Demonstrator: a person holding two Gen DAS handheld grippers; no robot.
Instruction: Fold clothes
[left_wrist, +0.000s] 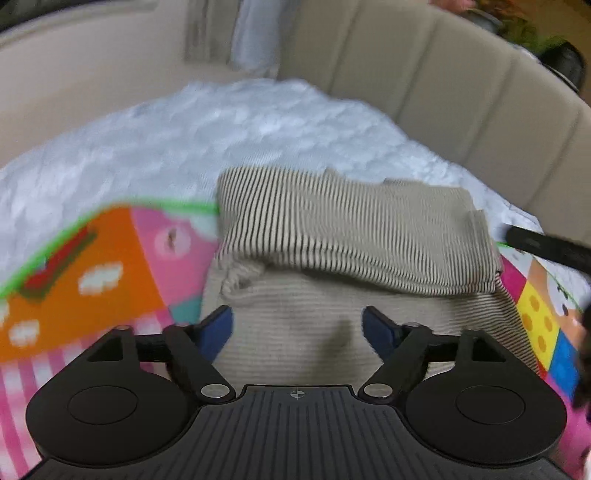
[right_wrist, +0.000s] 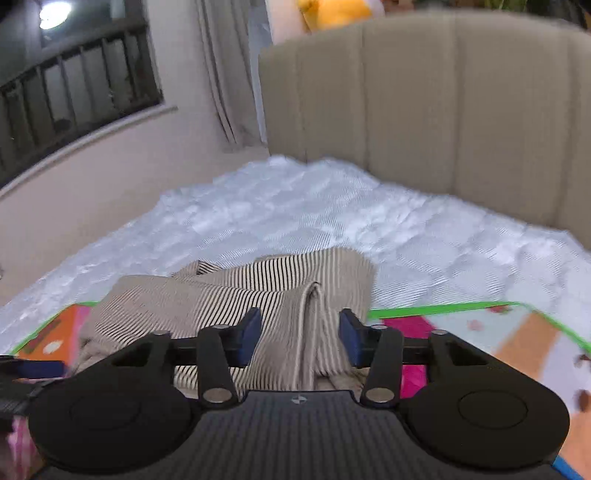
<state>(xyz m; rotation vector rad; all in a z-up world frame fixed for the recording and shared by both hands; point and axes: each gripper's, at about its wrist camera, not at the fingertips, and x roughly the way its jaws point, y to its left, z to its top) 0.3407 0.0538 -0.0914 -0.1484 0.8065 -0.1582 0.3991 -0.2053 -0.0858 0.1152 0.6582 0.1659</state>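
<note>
My left gripper (left_wrist: 297, 328) gapes empty over the striped garment (left_wrist: 332, 236) at centre frame (folded); right gripper (right_wrist: 300, 334) half-open astride a fold, seemingly not pinching.

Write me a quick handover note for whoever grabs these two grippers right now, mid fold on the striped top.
Left gripper: open, nothing between the pads, above the plain beige part of the striped top.
Right gripper: pads apart, a raised fold of the top between them, not visibly pinched.
The top lies on the colourful play mat, spread on the white mattress before the beige headboard.
Done: the upper part is folded over once.
Left: probably further folds, then smoothing.
</note>
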